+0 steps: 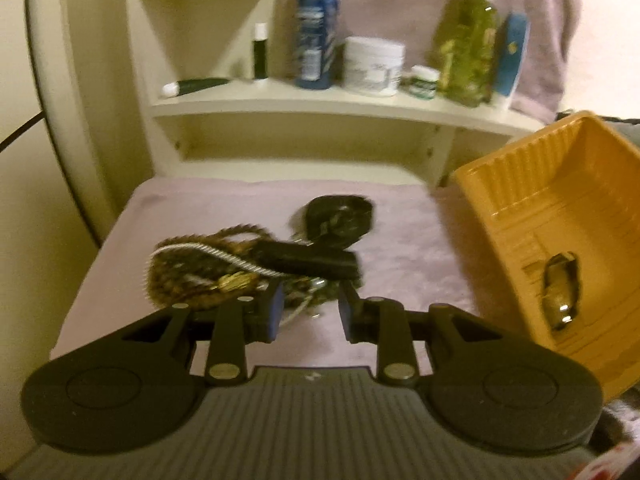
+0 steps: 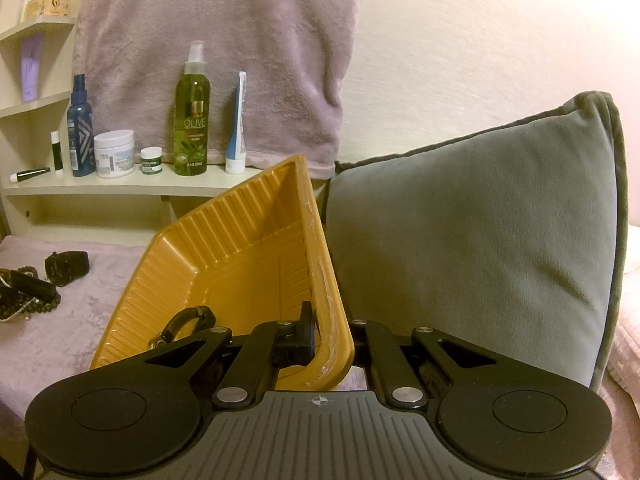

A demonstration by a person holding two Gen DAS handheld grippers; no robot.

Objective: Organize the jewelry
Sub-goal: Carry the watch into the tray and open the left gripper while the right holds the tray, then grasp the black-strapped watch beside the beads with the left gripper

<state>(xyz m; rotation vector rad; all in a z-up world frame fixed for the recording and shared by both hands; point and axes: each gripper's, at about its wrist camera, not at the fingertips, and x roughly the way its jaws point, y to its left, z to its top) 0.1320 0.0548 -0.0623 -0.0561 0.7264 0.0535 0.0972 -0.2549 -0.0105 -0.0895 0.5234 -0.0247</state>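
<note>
A tangled pile of beaded necklaces and chains (image 1: 200, 276) lies on the pink cloth, with a black strap (image 1: 308, 262) across it and a black watch (image 1: 340, 220) just behind. My left gripper (image 1: 311, 309) hovers at the pile's near edge, open, with nothing between its blue pads. To the right, an orange ribbed tray (image 1: 560, 200) is tilted up, with a dark shiny bracelet (image 1: 560, 292) inside. In the right wrist view, my right gripper (image 2: 328, 332) is shut on the tray's (image 2: 240, 248) near rim. The bracelet (image 2: 188, 320) rests at the tray's low end. The pile (image 2: 24, 292) and watch (image 2: 66, 268) lie far left.
A cream shelf (image 1: 320, 100) behind the cloth carries a blue spray bottle (image 1: 316, 28), a white jar (image 1: 374, 64), a green bottle (image 1: 468, 48) and small tubes. A grey pillow (image 2: 480, 220) stands right of the tray. A pink towel (image 2: 220, 20) hangs above the shelf.
</note>
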